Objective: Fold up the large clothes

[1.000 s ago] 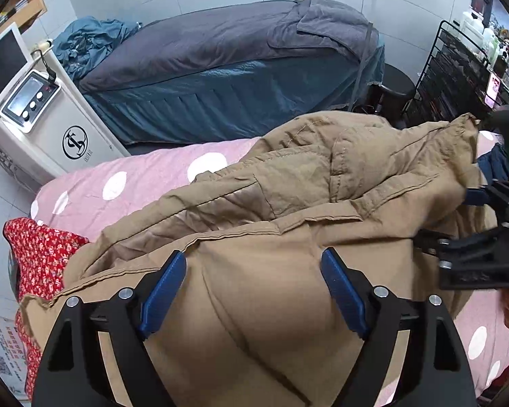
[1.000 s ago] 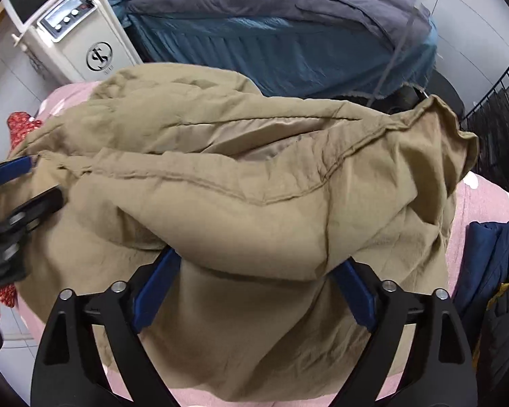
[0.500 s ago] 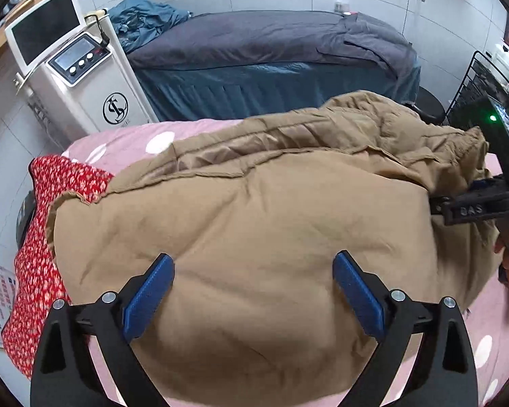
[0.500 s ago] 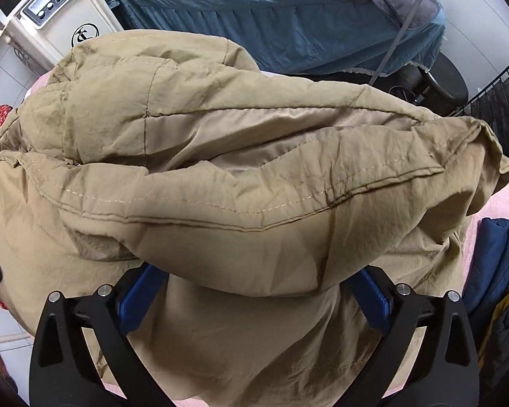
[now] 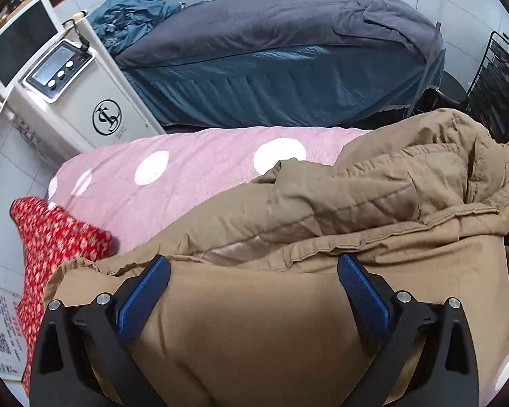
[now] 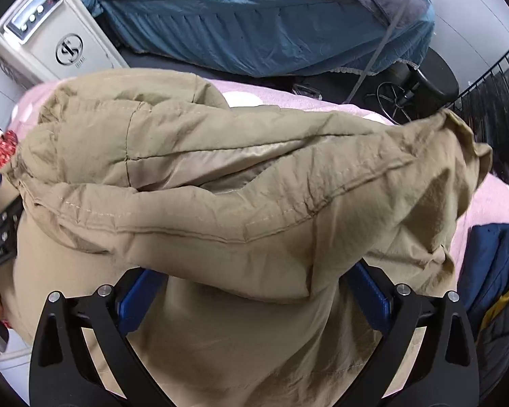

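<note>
A large tan padded jacket (image 5: 373,203) lies bunched on a pink bed cover with white dots (image 5: 186,176). My left gripper (image 5: 254,271) is open, its blue pads (image 5: 142,291) wide apart over the jacket's near fold. In the right wrist view the jacket (image 6: 237,186) fills the frame, a thick fold draped over my right gripper (image 6: 251,285). Its jaws stand wide apart and its blue pads (image 6: 135,298) are partly hidden by the cloth. The left gripper (image 6: 0,224) shows at the left edge there.
A red floral garment (image 5: 51,237) lies at the bed's left end. A white machine with a screen (image 5: 68,95) stands beyond it. A blue treatment bed (image 5: 288,68) is behind. A black wire rack (image 5: 502,84) stands right. Dark blue clothes (image 6: 492,271) lie right.
The left gripper has pulled back and turned left, so more pink cover shows. The jacket's upper layer has been folded over toward the right. Both grippers stay open.
</note>
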`<state>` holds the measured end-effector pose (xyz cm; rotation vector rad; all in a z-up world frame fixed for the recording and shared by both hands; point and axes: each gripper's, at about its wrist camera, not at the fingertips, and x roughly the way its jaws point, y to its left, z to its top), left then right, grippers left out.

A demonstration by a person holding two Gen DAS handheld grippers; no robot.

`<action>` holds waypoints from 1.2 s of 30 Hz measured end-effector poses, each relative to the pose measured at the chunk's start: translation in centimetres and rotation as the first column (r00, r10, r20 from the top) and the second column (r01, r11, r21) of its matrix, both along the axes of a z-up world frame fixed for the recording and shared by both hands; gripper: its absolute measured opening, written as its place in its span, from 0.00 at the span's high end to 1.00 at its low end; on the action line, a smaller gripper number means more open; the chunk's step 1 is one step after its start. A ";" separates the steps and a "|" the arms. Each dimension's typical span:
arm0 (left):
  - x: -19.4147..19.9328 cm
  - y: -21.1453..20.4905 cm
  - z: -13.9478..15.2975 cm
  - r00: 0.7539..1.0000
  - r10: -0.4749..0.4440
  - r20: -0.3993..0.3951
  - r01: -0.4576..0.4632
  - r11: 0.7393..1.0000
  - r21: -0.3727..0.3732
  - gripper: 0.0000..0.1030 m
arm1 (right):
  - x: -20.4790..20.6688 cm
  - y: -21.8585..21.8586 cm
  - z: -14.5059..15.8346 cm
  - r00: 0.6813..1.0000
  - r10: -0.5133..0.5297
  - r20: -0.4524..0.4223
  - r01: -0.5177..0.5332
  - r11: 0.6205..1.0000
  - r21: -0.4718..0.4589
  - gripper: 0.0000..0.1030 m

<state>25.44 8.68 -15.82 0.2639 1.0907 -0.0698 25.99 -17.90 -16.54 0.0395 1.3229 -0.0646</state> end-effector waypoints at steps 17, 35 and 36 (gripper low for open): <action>5.3 0.4 -5.0 0.995 0.021 -0.093 -0.034 0.989 -0.144 0.04 | 5.4 -0.2 -4.9 0.991 -0.013 -0.133 0.017 0.999 0.032 0.04; -3.0 5.9 8.6 0.980 0.145 0.134 -0.102 0.954 -0.282 0.06 | -3.1 -6.0 4.4 0.953 -0.220 0.207 0.161 0.950 0.267 0.04; -3.8 6.3 8.6 0.981 0.142 0.132 -0.102 0.957 -0.273 0.06 | -3.5 -6.2 4.8 0.952 -0.218 0.215 0.163 0.955 0.247 0.04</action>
